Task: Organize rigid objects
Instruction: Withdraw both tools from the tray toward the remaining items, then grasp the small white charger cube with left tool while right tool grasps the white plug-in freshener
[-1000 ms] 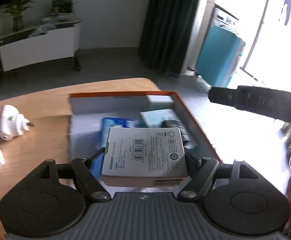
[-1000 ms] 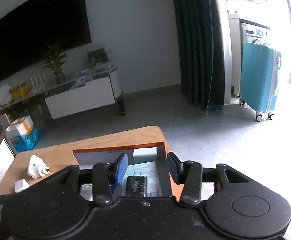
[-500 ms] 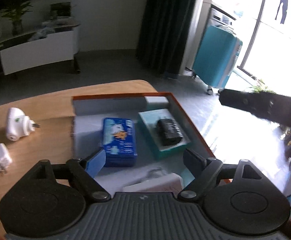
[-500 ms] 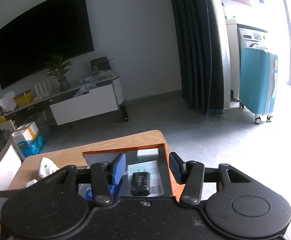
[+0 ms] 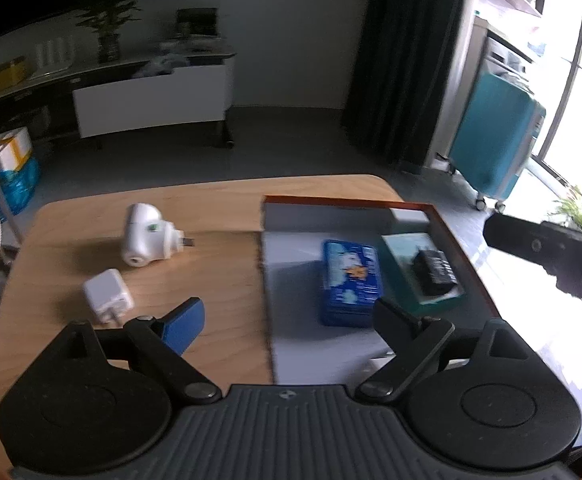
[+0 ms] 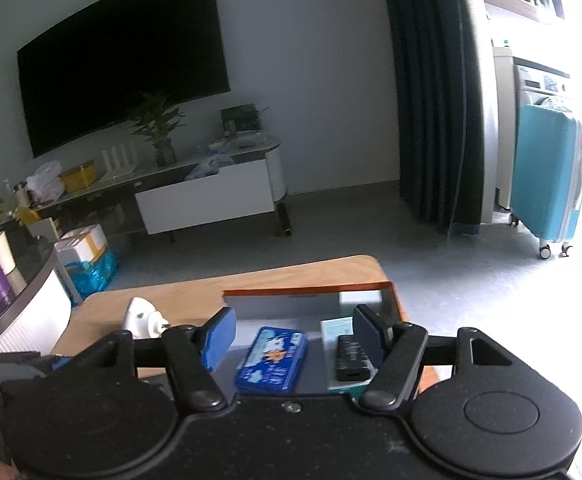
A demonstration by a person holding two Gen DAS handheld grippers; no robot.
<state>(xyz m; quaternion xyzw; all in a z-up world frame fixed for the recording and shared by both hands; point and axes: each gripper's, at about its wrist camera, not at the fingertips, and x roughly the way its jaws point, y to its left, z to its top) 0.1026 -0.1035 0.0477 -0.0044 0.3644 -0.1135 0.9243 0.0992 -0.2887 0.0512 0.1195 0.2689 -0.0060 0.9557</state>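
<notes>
An orange-rimmed box lies open at the right end of the table. Inside it, a blue tin lies flat near the middle, and just to its right a black adapter rests on a teal box. On the bare wood to the left, well apart from the box, lie a white plug-in device on its side and a small white charger nearer the camera.
</notes>
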